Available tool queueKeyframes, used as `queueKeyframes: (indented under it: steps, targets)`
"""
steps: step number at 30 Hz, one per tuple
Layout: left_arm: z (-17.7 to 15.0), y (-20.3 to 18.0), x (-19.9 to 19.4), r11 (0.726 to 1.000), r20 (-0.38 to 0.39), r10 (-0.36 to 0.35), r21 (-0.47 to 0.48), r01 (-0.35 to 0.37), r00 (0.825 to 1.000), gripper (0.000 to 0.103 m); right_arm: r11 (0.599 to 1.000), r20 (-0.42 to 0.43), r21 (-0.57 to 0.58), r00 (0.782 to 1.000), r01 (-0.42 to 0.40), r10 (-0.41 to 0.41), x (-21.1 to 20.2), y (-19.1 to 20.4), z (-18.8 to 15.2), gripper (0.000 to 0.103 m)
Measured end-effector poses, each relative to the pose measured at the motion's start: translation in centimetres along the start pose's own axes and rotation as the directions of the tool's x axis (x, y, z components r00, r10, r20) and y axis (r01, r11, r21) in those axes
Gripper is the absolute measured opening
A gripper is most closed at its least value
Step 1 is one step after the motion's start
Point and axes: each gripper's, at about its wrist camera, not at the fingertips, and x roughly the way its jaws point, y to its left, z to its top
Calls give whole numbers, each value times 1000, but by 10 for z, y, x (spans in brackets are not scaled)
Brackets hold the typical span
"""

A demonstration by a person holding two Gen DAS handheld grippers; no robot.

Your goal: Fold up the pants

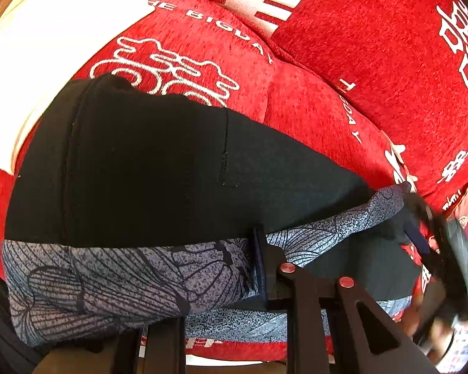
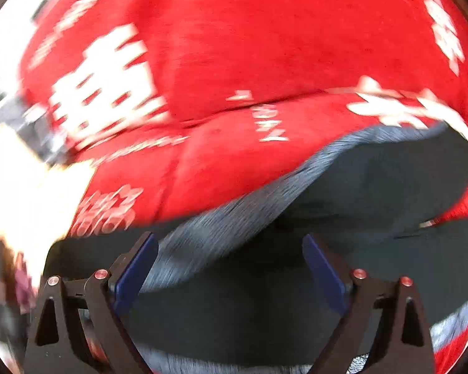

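The pants [image 1: 146, 162] are black with a grey patterned band [image 1: 115, 274]. They lie on a red sofa cover. In the left wrist view my left gripper [image 1: 260, 265] is shut on the grey patterned band, which bunches up beside the one visible finger. My right gripper [image 1: 446, 249] shows blurred at the right edge of that view, by the pants' far end. In the right wrist view my right gripper [image 2: 231, 268] is open, its blue pads [image 2: 134, 271] apart over the black fabric [image 2: 249, 296] and a grey edge. That view is motion-blurred.
The red sofa cover [image 1: 312, 118] with white lettering lies under everything. A red cushion [image 1: 374, 46] stands behind at the right. A white cloth [image 1: 46, 56] lies at the back left. The sofa's front edge [image 1: 234, 347] runs just below the pants.
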Motion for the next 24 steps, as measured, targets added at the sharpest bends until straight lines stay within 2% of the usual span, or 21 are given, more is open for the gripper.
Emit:
queueKeyframes:
  steps: [1, 3, 4, 5, 6, 8, 11, 12, 15, 17, 20, 22, 24]
  targets:
    - [-1, 0, 0, 1000, -1, 0, 2, 0, 1000, 23, 995, -29, 82, 999, 49, -47, 14, -5, 11, 95]
    - [-2, 0, 0, 1000, 0, -2, 8, 2, 1000, 23, 983, -76, 157, 993, 98, -87, 34, -11, 18, 95]
    - [-3, 1, -2, 1000, -1, -5, 10, 5, 1000, 23, 973, -117, 184, 986, 140, -120, 50, -14, 23, 86]
    - [-4, 2, -4, 1000, -5, -17, 11, 17, 1000, 23, 973, -125, 186, 986, 135, -113, 58, -14, 27, 40]
    - [-5, 4, -6, 1000, -8, -20, 11, 20, 1000, 23, 972, -148, 177, 980, 157, -131, 65, -14, 28, 27]
    - [-9, 9, -13, 999, -14, -39, 12, 39, 999, 23, 971, -125, 196, 986, 134, -111, 56, -18, 21, 20]
    - [-19, 18, -24, 998, -18, -56, 29, 56, 998, 23, 981, -42, 159, 994, 110, -104, 19, -18, 3, 18]
    - [-26, 24, -29, 998, -20, -50, 42, 51, 999, 23, 983, -7, 156, 995, 96, -96, -2, -16, -14, 18]
    - [-42, 42, -31, 998, -38, -16, 59, 18, 999, 23, 987, 16, 135, 996, 86, -89, -37, -12, -69, 18]
    - [-51, 60, -22, 998, -68, 35, 50, -32, 997, 23, 988, -8, 110, 994, 108, -107, -39, -8, -99, 18]
    - [-60, 86, -2, 997, -128, 79, 12, -78, 989, 26, 986, -52, 6, 985, 164, -164, -18, 3, -139, 19]
    - [-63, 94, -4, 999, -120, 49, -10, -51, 992, 26, 980, -15, -43, 980, 197, -197, -17, 9, -145, 21]
    - [-65, 91, -14, 995, -93, 98, 20, -97, 991, 30, 981, -24, -48, 981, 190, -191, -20, 10, -139, 23]
